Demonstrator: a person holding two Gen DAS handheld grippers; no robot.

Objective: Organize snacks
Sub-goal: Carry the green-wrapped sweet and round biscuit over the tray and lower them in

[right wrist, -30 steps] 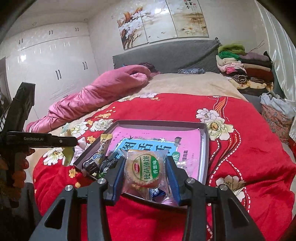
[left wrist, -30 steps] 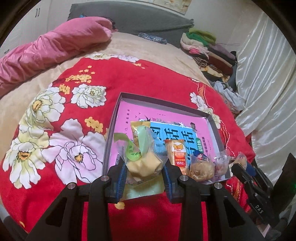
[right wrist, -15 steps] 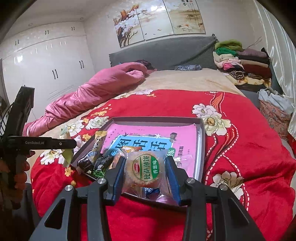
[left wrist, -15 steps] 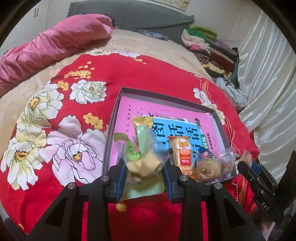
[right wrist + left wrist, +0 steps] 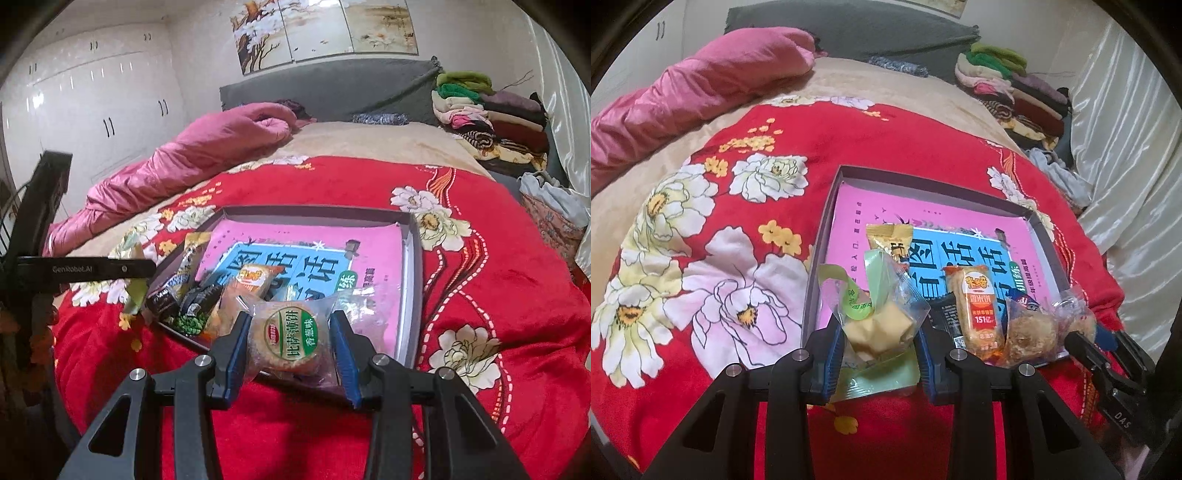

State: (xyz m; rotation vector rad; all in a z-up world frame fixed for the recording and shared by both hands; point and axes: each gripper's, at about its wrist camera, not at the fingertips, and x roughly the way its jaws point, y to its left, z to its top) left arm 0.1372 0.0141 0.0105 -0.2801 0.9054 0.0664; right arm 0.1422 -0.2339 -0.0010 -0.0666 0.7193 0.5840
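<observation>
Red floral bedspread (image 5: 701, 229) carried the tray (image 5: 827, 236). Left gripper (image 5: 881, 343) clamped a soft pastry packet (image 5: 879, 321); right gripper (image 5: 290, 341) clamped a brittle-looking, crinkly biscuit packet (image 5: 290, 338), probably light and slippery.

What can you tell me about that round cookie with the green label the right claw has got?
The round cookie is a flat, golden-brown biscuit sealed in a clear, crinkly plastic wrapper with a circular green and white label carrying Chinese characters. The right claw pinches it from both sides between blue-padded fingers. It is held face-up at the near edge of the grey tray.
</observation>
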